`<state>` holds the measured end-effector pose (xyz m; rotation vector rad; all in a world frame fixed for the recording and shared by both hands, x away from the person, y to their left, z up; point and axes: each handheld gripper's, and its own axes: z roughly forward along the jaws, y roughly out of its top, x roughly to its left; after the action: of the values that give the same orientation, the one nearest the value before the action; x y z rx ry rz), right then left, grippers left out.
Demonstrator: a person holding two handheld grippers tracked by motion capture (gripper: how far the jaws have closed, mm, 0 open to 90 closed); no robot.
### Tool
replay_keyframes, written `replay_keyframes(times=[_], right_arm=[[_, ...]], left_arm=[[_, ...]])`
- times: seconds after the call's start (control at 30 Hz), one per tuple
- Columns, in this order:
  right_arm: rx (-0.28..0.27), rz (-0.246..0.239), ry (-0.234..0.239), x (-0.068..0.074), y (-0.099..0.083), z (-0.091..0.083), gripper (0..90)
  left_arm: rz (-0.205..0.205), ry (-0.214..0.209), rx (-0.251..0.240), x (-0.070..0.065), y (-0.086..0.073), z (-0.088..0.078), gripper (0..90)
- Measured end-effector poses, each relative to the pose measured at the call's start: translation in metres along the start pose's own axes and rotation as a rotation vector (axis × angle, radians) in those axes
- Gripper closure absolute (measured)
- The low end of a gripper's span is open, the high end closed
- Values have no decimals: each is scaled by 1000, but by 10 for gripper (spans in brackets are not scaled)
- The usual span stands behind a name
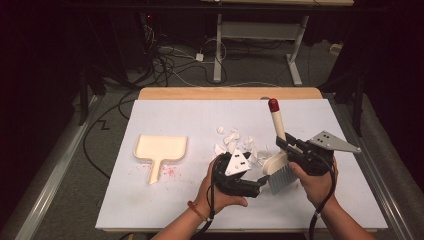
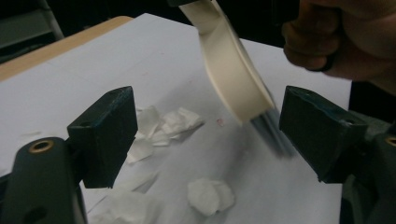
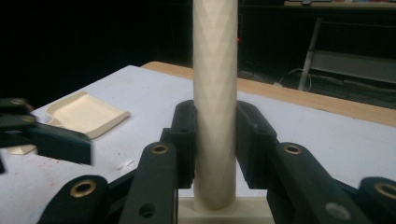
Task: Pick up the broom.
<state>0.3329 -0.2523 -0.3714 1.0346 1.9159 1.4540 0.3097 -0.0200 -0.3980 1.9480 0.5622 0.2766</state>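
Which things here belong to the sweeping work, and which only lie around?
Belong to the work:
- brush, clamped in the right gripper
- paper scraps
- dustpan
- left gripper, open beside the brush

Only lying around:
- cables on the floor
- metal table frame behind

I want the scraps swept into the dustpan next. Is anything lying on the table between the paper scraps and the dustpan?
Nothing visible does. In the high view, bare white table separates the paper scraps from the dustpan to their left.
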Motion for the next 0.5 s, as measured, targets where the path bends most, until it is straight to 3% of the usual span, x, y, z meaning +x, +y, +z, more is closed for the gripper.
replay_keyframes(times=[0.07, 0.2, 0.23, 0.3, 0.37, 0.43, 0.5], right_arm=[[0, 13, 18, 6, -2, 1, 718], [-8, 4, 45, 16, -4, 3, 718], [-16, 15, 52, 19, -4, 2, 718], [-18, -1, 67, 24, -3, 2, 718], [-26, -3, 70, 28, -4, 1, 718], [-35, -7, 82, 28, -3, 0, 717], [-41, 0, 97, 29, -3, -1, 717]], left_arm=[[-18, -22, -7, -1, 0, 5, 197], [-22, -25, -4, -3, -1, 11, 274], [-28, -1, 10, -3, -2, 14, 301], [-48, -39, -3, 0, -5, 13, 337], [-48, -59, -14, 2, -6, 12, 383], [-41, -71, -20, 2, -7, 10, 487], [-26, -63, -34, 3, -7, 6, 539]])
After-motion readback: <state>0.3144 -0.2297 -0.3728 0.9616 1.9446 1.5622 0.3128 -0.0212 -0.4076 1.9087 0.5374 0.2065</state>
